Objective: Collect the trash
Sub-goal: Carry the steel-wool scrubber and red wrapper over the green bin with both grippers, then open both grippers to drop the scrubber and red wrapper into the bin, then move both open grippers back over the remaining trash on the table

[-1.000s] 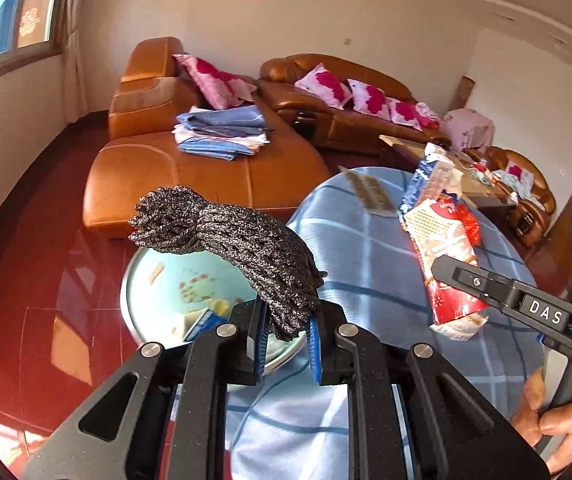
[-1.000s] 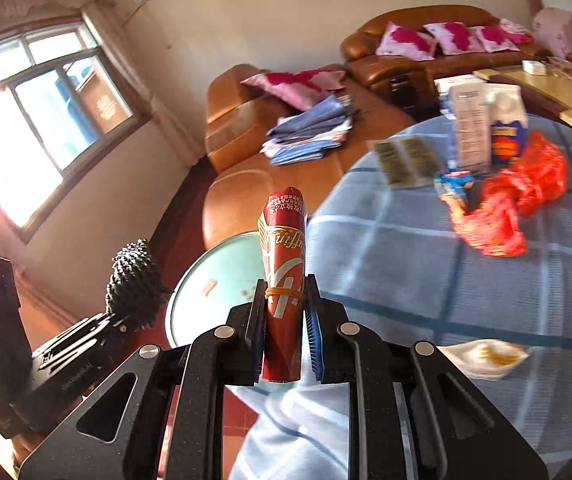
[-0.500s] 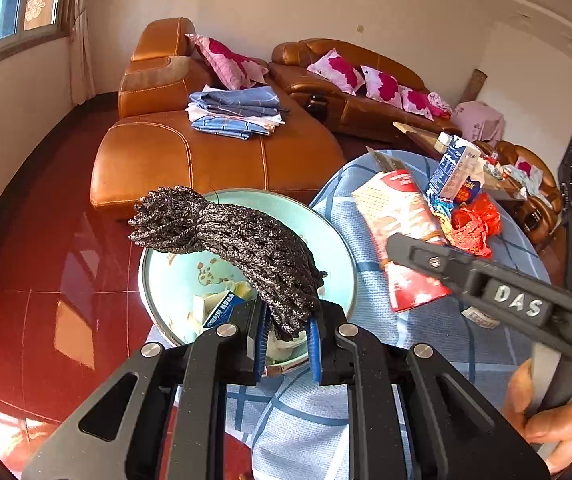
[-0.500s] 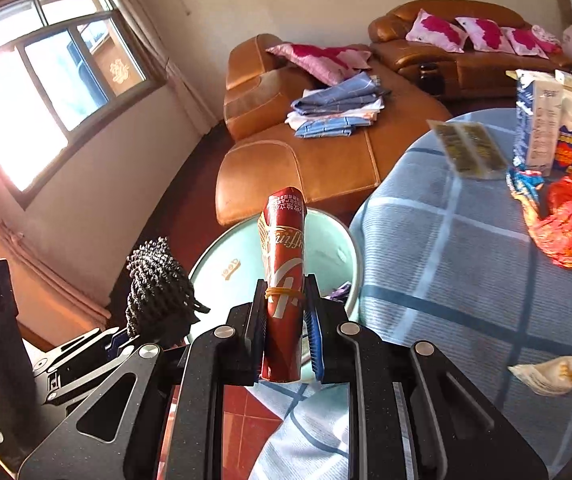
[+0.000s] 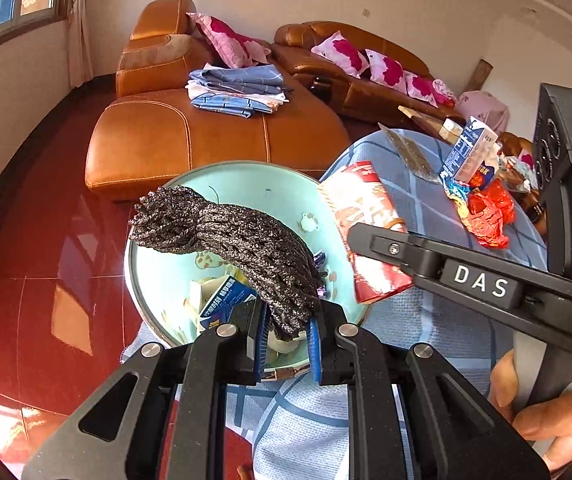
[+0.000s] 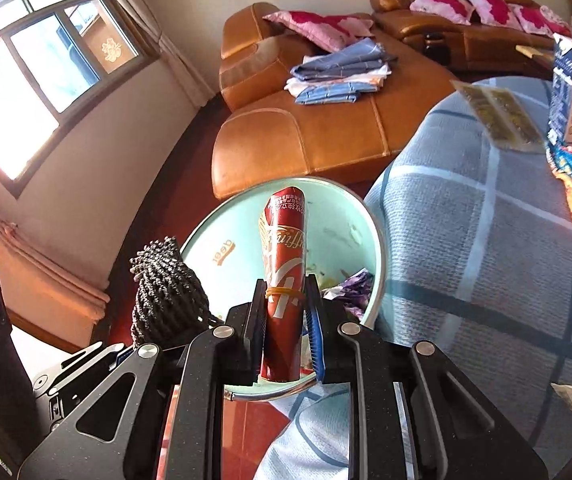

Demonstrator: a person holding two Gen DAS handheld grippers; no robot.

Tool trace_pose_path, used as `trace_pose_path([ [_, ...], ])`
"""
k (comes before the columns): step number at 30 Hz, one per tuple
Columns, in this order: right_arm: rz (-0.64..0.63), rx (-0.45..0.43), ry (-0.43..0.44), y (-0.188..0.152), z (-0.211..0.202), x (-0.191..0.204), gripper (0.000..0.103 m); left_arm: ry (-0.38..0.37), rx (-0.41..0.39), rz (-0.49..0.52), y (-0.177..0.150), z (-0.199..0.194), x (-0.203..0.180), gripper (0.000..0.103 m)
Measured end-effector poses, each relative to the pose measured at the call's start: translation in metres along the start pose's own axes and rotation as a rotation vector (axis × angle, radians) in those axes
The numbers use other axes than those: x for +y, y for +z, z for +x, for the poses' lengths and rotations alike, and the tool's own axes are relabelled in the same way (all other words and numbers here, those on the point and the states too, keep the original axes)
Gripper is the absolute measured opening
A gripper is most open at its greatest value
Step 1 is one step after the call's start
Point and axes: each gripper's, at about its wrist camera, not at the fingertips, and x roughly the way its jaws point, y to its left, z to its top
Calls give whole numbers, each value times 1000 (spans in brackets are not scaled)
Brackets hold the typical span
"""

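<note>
I have both claws loaded and poised over the pale green bin [image 5: 221, 184] that stands on the red floor just off the near edge of the surface [image 6: 486, 240]. My left claw [image 5: 286, 344] is clamped nearly closed on the lower end of a dark bundle of braided cord [image 5: 225, 236], which leans out over the bin's mouth. My right claw [image 6: 286, 336] pinches a rolled red wrapper [image 6: 283, 264] bound with a rubber band, standing upright above the bin. The risk I see is in the release. The cord is long and floppy, and its free end reaches toward the bin's far rim, so if I let go now it could drape over the edge and slide to the floor. The right claw crosses close in front of the left one, so opening both at once invites a knock. The rolled wrapper could also tip toward the cloth-covered surface and miss the bin. Compared with a second ago, both claws have come down and in. The bin was partly hidden at the frame's lower middle; it now fills the centre beneath both loads, and the paper scraps and blue carton [image 5: 225, 296] inside it are in plain sight.
</note>
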Motion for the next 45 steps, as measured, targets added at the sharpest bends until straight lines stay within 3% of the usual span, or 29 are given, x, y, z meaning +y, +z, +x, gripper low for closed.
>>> trace_pose_path([
  [2,5,8,8,1,4,0,24,3,4,-1,1,3,1,16],
  [4,19,11,28,2,6,-1,37,3,10,3,1,6,0,16],
  [13,47,-81,2,5,-26,-13,38,24,27,-6,0,14,2,17],
  [16,63,-110,-10,5,-36,-16,38,47,28,-5,-1,16,0,26],
  [17,64,-116,-11,5,-38,-16,39,56,30,-6,-1,17,0,42],
  [19,65,-126,-19,4,-43,-17,41,81,26,-13,-1,17,-2,63],
  [23,69,-136,-26,-1,-50,-20,41,103,22,-11,2,15,-3,64],
  [29,73,-149,-43,-3,-60,-24,41,199,11,12,4,10,-12,73],
  [33,74,-170,-86,-6,-69,-34,50,271,-10,24,6,5,-17,83],
  [35,92,-166,-87,-7,-70,-41,53,277,-17,21,8,2,-20,92],
  [37,104,-167,-88,-9,-72,-47,57,288,-28,13,10,0,-25,95],
  [45,164,-222,-157,-9,-102,-85,58,271,-37,54,23,4,-60,97],
])
